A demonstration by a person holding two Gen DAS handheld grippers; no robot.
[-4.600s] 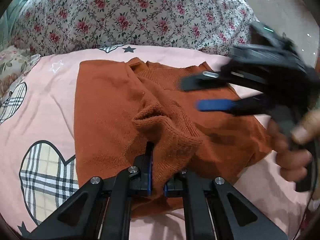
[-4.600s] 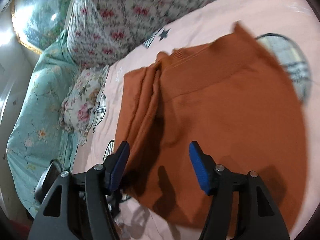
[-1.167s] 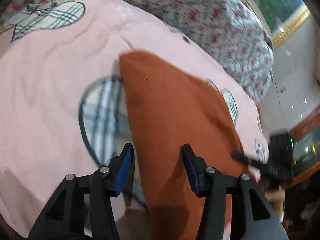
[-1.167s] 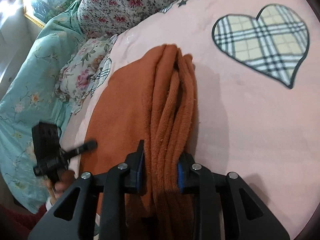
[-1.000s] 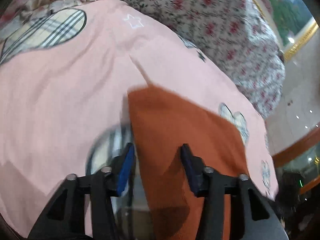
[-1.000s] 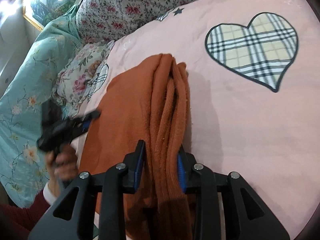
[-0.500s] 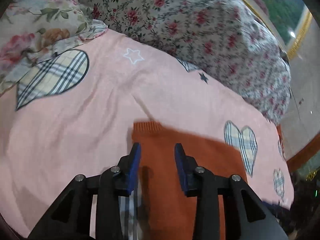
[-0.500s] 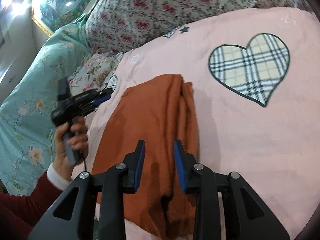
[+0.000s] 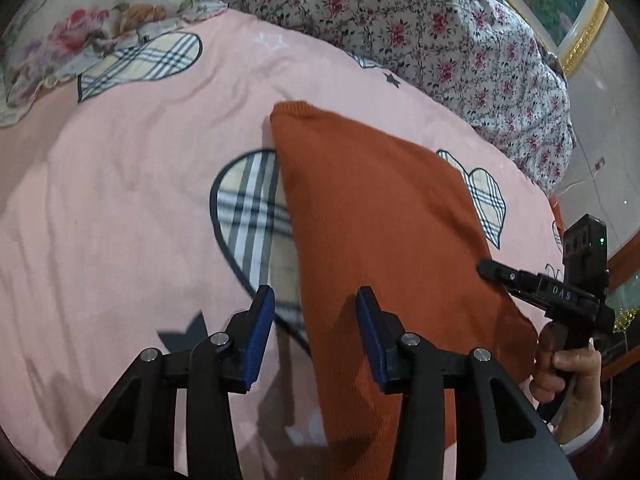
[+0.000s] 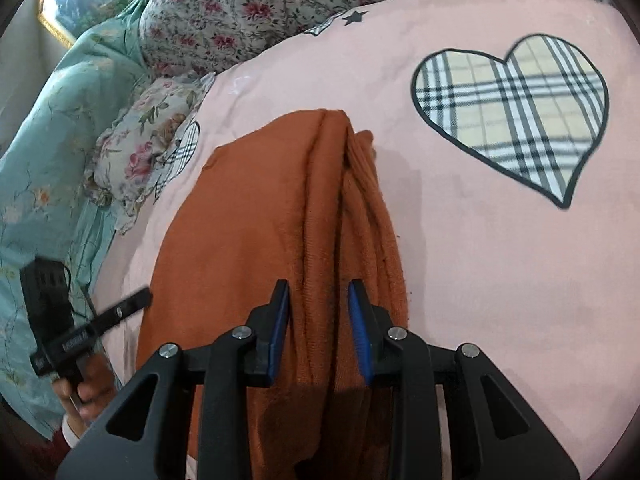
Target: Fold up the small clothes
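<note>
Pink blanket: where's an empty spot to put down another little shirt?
Bare pink blanket lies right of the orange sweater, below the plaid heart. It's crowded left of the sweater, by the flowery pillow and the left claw.

The folded sweater lies on the bed sheet, left of a plaid heart patch. Pillows sit behind it. Each hand-held gripper, left and right, hangs over the sweater's near edge.
</note>
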